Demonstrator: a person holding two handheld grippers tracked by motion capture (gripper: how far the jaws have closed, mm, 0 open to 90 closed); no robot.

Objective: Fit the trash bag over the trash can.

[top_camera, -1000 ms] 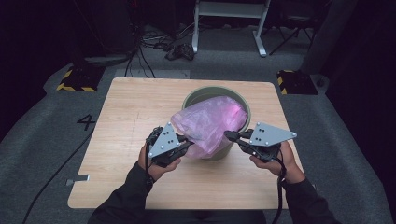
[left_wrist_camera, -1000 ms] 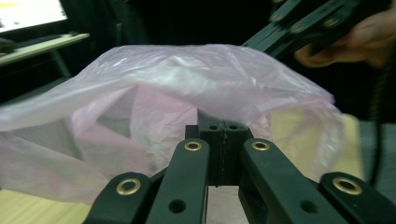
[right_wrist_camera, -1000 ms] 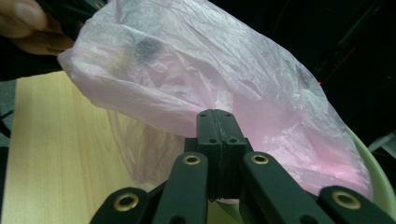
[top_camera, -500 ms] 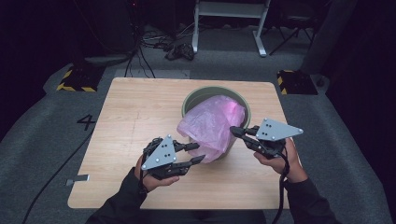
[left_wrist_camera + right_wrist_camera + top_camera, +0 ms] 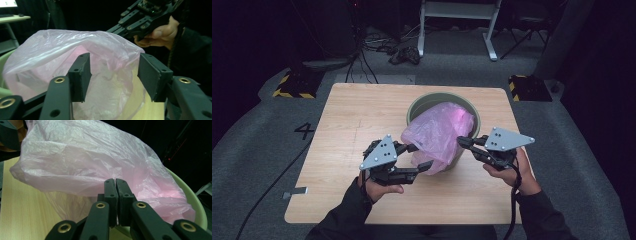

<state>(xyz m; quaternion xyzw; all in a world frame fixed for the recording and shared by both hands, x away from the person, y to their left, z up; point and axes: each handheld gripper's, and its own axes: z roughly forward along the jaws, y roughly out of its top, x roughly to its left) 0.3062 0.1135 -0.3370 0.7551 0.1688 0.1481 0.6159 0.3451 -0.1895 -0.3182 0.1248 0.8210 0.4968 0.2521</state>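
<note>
The pink plastic bag (image 5: 439,132) drapes over the near rim of the green bin (image 5: 472,112) on the desk (image 5: 342,120). The right hand-held gripper (image 5: 460,140) is clamped on its edge; the left hand-held gripper (image 5: 422,157) has just been opening, pads off the film. Lining the bin seems underway; next, the left likely needs a fresh grip to spread the mouth.
</note>
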